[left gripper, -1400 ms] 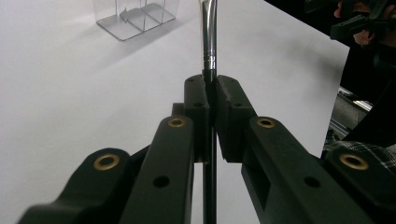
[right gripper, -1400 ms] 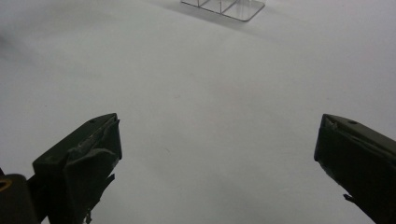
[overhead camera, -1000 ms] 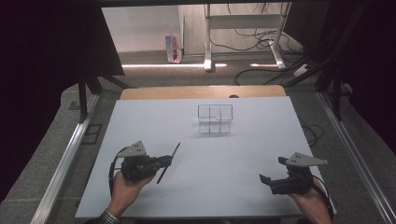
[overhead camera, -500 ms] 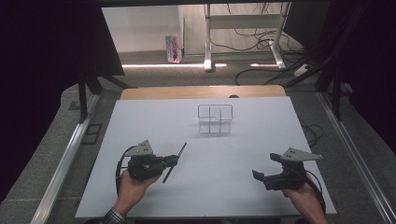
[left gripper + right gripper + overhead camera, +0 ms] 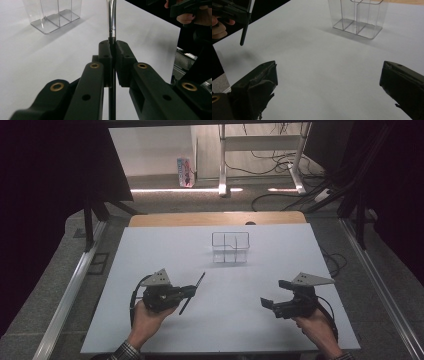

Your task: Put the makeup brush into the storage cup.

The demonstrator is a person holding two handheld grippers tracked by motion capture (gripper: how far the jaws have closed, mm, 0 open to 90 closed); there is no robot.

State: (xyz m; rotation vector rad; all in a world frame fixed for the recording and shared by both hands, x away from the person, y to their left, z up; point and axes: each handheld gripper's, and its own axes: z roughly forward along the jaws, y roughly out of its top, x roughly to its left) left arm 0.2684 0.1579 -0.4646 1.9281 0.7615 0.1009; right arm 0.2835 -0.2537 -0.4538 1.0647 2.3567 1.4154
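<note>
Between left tongs [image 5: 112, 53], clamped: brush [image 5: 111, 22]

Left claw [image 5: 186, 292] clamps a dark rod [image 5: 192, 293].

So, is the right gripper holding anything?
No: the right gripper has its jaws wide apart, with bare white table between them.

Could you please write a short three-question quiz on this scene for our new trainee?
1. True or false: the left gripper is shut on the thin black rod.
2. How do the jaws of the right gripper stand: A wide apart with nothing between them, B shut on the rod?
3. What stands on the white table beyond both grippers?

Key: 1 true. 2 A. 3 the clear divided container.
</note>
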